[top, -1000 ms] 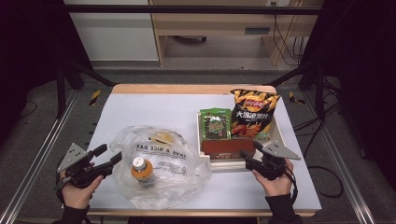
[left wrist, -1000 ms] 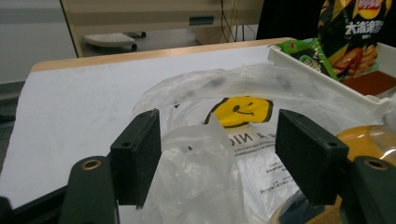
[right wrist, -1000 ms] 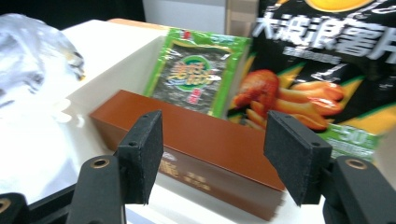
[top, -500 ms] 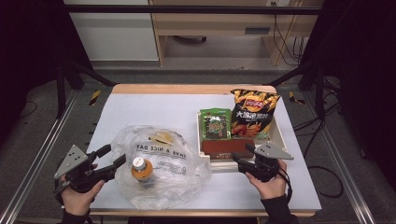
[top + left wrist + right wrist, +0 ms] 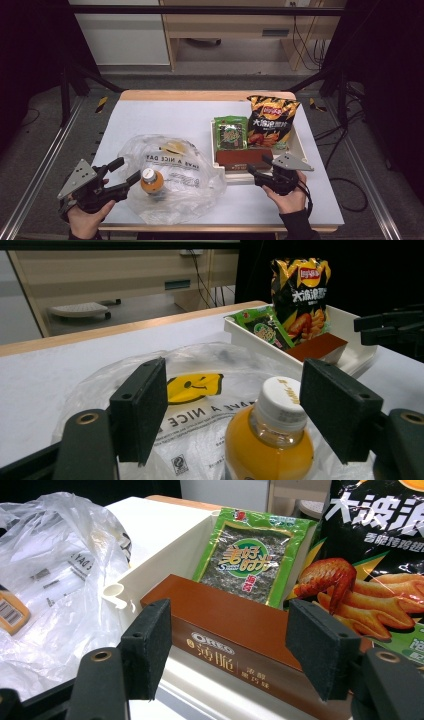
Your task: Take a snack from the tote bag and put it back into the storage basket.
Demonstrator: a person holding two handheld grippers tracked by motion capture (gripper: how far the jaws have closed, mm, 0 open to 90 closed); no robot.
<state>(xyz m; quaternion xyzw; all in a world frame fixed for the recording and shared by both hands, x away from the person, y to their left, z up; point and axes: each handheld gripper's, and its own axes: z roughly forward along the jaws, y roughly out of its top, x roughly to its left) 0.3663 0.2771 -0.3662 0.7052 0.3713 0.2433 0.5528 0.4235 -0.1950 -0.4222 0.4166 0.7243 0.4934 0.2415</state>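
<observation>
From the high view, we see the left claw [image 5: 125, 172] spread at the desk's [image 5: 165, 115] near-left edge, pointing at the orange drink bottle [image 5: 150, 181] that stands inside the clear plastic bag [image 5: 175, 185]; its jaws have just been opening with nothing clamped between them. The right claw [image 5: 257, 172] sits released at the near end of the white tray [image 5: 300, 145], aimed at the brown box [image 5: 243, 158]. In the left gripper view, the bottle's white cap [image 5: 280, 399] rises between the wide jaws, untouched, so we judge a grasp is being lined up. In the right gripper view, the brown box [image 5: 240, 630] leans on the tray rim, the seaweed packet [image 5: 250, 555] and chip bag [image 5: 370, 580] propped behind it.
</observation>
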